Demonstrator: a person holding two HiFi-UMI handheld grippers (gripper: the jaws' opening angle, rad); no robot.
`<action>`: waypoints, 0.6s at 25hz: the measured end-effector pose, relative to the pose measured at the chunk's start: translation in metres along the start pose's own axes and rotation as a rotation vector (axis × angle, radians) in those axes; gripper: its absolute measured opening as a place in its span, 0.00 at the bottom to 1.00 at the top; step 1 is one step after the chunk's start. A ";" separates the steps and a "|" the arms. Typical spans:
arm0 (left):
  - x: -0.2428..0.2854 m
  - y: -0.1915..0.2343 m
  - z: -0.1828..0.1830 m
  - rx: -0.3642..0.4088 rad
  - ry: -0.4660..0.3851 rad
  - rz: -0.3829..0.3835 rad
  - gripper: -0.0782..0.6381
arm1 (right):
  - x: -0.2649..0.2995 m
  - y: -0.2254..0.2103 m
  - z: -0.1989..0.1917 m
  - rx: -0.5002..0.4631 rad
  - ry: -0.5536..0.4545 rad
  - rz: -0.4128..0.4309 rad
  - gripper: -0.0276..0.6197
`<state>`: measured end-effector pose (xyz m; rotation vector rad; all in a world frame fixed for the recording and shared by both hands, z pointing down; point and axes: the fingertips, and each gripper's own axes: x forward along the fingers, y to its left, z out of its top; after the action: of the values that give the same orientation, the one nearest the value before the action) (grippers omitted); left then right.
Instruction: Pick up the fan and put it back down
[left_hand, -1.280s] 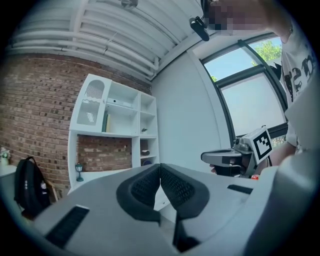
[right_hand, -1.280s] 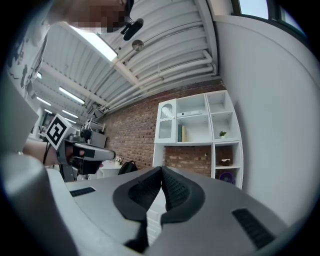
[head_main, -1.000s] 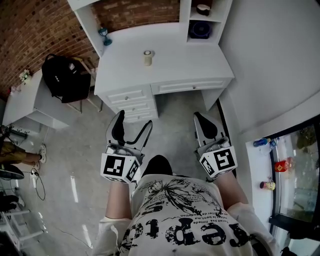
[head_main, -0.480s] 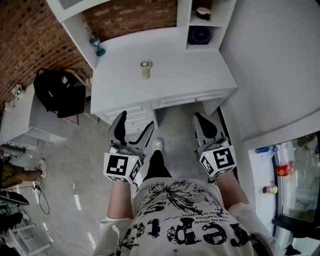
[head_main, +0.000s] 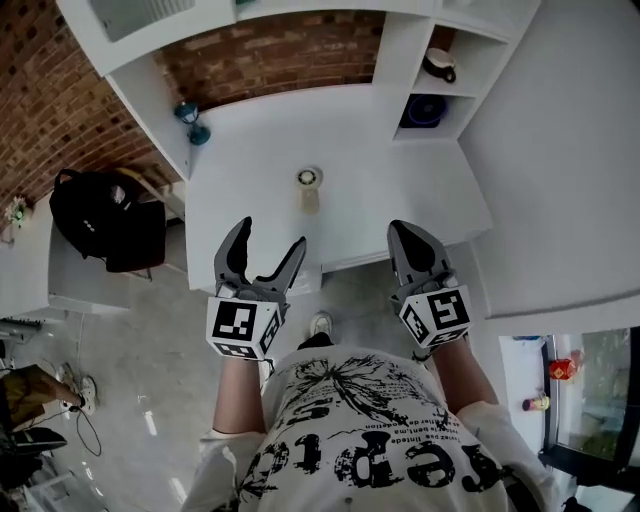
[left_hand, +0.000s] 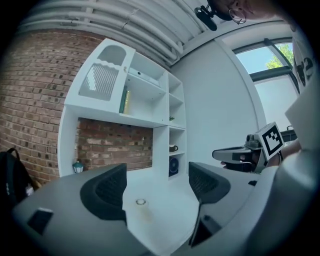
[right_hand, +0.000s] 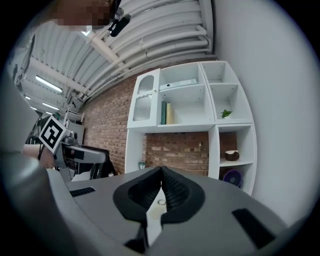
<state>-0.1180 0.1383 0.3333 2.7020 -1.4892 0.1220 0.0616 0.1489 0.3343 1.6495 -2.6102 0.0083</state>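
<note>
As the person walks up to it, the white surface (head_main: 400, 190) comes much closer than it was a second ago. Then a stretch of bare floor lay ahead of both pairs of tongs; now, seen from above, their tips overlap its front edge. The fan (head_main: 309, 181), a small cream thing with a round head, stands upright and alone on the surface, untouched. The left tongs (head_main: 270, 238) are near the fan, short of it and to its left, spread wide with nothing between them. The right tongs (head_main: 403, 232) are short of the fan and to its right, pressed together and empty. A little blue ornament (head_main: 192, 120) stands behind the fan to its left, and a black bag (head_main: 105, 215) sits off the surface, further left of the fan. By my reckoning the approach is nearly over and the pick-up has not yet begun. The open left tongs look the readier to reach forward and close on the fan.
</note>
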 end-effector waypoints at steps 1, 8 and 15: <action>0.010 0.013 0.000 0.001 0.004 -0.003 0.63 | 0.017 -0.002 -0.001 0.002 0.003 -0.004 0.07; 0.073 0.076 -0.007 -0.010 0.050 -0.028 0.63 | 0.108 -0.015 -0.007 0.020 0.030 -0.024 0.07; 0.124 0.097 -0.029 -0.046 0.115 -0.020 0.63 | 0.157 -0.043 -0.024 0.015 0.086 -0.008 0.07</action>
<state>-0.1354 -0.0152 0.3751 2.6249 -1.4153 0.2350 0.0344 -0.0107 0.3649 1.6260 -2.5469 0.0965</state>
